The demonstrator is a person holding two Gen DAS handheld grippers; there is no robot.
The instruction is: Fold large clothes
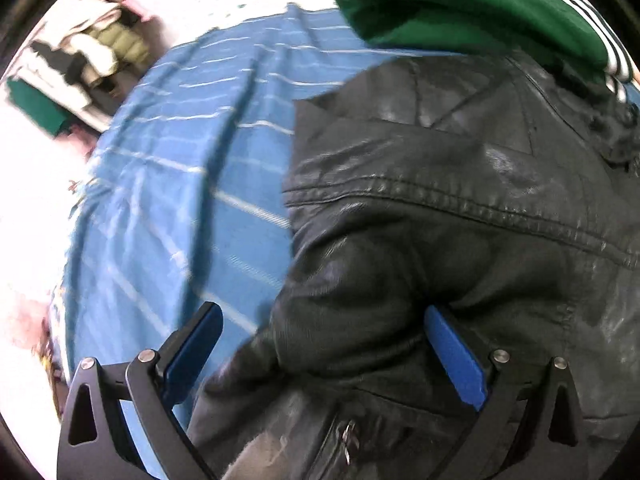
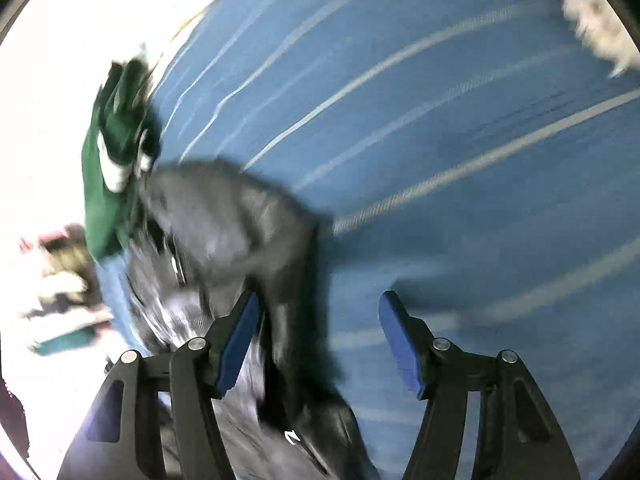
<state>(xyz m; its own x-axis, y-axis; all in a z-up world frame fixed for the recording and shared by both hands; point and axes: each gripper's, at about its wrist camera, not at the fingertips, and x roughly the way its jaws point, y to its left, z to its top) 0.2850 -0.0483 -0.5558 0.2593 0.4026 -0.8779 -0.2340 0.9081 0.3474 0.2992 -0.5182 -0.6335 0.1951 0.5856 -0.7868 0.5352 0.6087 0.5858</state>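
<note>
A black leather jacket (image 1: pixel 440 208) lies crumpled on a blue bedsheet with white stripes (image 1: pixel 192 168). My left gripper (image 1: pixel 324 344) is open, its blue pads (image 1: pixel 456 356) spread around a bulging fold of the jacket sleeve. In the right wrist view the jacket (image 2: pixel 232 216) lies blurred at the left and centre. My right gripper (image 2: pixel 320 336) is open over the jacket's right edge and the sheet (image 2: pixel 460 160); nothing is between its pads.
A folded green garment with white stripes (image 1: pixel 472 4) lies just beyond the jacket; it also shows in the right wrist view (image 2: pixel 112 168). A pile of other clothes (image 1: pixel 92 56) sits off the bed at the far left. Something white and fluffy (image 2: pixel 596 20) lies at the sheet's far right.
</note>
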